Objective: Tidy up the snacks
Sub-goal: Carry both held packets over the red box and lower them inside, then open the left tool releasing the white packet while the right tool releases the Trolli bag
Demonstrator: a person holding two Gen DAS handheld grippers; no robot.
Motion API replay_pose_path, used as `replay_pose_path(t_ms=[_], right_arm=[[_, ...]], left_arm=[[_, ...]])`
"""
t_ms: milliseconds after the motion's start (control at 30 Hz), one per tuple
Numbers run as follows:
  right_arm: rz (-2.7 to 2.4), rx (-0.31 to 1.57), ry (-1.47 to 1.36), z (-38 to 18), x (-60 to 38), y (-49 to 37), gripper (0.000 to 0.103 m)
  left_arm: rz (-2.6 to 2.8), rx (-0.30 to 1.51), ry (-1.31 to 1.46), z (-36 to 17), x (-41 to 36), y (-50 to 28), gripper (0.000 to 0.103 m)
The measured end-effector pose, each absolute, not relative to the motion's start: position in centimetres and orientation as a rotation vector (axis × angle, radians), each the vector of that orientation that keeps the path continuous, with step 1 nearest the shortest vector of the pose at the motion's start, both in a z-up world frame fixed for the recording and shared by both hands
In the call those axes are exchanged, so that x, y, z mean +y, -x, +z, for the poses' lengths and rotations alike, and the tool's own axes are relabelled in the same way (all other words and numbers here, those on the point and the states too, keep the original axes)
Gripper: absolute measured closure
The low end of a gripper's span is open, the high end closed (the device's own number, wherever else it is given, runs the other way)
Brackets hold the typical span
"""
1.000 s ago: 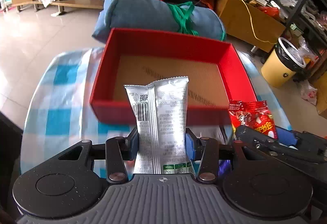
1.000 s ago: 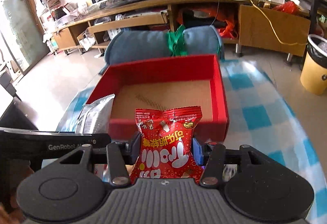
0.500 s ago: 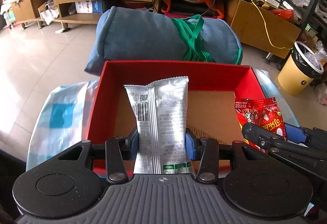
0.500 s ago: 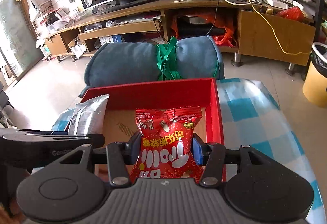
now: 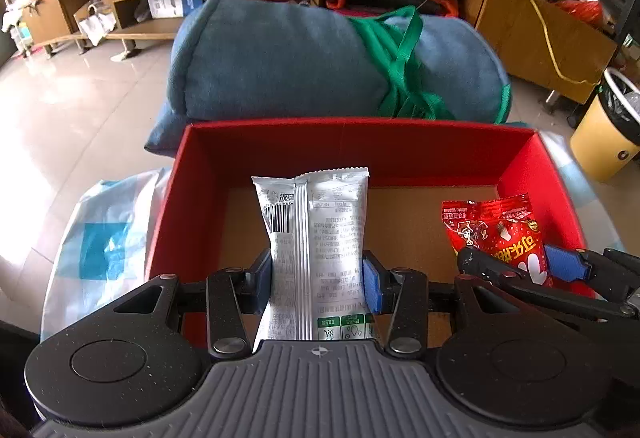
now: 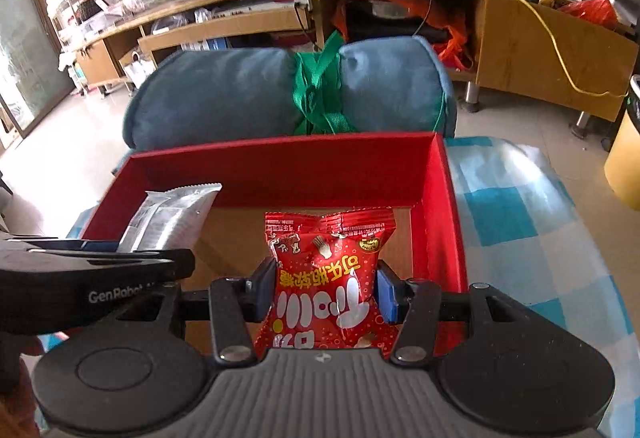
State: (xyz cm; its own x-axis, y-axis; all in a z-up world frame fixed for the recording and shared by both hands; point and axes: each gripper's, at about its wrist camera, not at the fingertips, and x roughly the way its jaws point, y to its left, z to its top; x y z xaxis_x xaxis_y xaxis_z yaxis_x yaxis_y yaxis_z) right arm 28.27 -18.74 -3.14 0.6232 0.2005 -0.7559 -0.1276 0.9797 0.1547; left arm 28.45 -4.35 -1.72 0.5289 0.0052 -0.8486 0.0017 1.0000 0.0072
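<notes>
A red cardboard box [image 5: 360,148] with a brown floor lies open on the checked cloth, and both grippers hang over its inside. My left gripper [image 5: 318,280] is shut on a silver snack packet [image 5: 316,234], held upright over the box's left half. My right gripper [image 6: 324,292] is shut on a red snack packet [image 6: 326,274] over the box's right half. The red packet [image 5: 496,234] and right gripper [image 5: 520,268] show at the right of the left wrist view. In the right wrist view the silver packet [image 6: 172,216], the left gripper's finger [image 6: 96,264] and the box [image 6: 288,168] also show.
A rolled blue cushion [image 5: 320,58] tied with a green strap lies just past the box's far wall. The blue-and-white checked cloth [image 6: 516,214] covers the table. A yellow bin [image 5: 604,134] stands on the floor at right. A long wooden TV bench [image 6: 520,38] runs behind.
Both grippers have moved forward and down with their packets, from in front of the box's near wall to over its inside. The grips have not changed.
</notes>
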Motion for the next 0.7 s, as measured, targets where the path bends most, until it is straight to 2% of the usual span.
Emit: replay_pose_path(t_ms=[400, 700], right_arm=[[0.195, 0.845, 0.04, -3.7, -17.5, -28.6, 0.055], [0.193, 0.813, 0.028, -2.5, -17.6, -28.3, 0.055]], left_arm=[[0.035, 1.051, -0.027, -3.4, -4.3, -29.1, 0.05], [0.047, 1.033, -0.009, -2.6, -3.7, -28.9, 0.037]])
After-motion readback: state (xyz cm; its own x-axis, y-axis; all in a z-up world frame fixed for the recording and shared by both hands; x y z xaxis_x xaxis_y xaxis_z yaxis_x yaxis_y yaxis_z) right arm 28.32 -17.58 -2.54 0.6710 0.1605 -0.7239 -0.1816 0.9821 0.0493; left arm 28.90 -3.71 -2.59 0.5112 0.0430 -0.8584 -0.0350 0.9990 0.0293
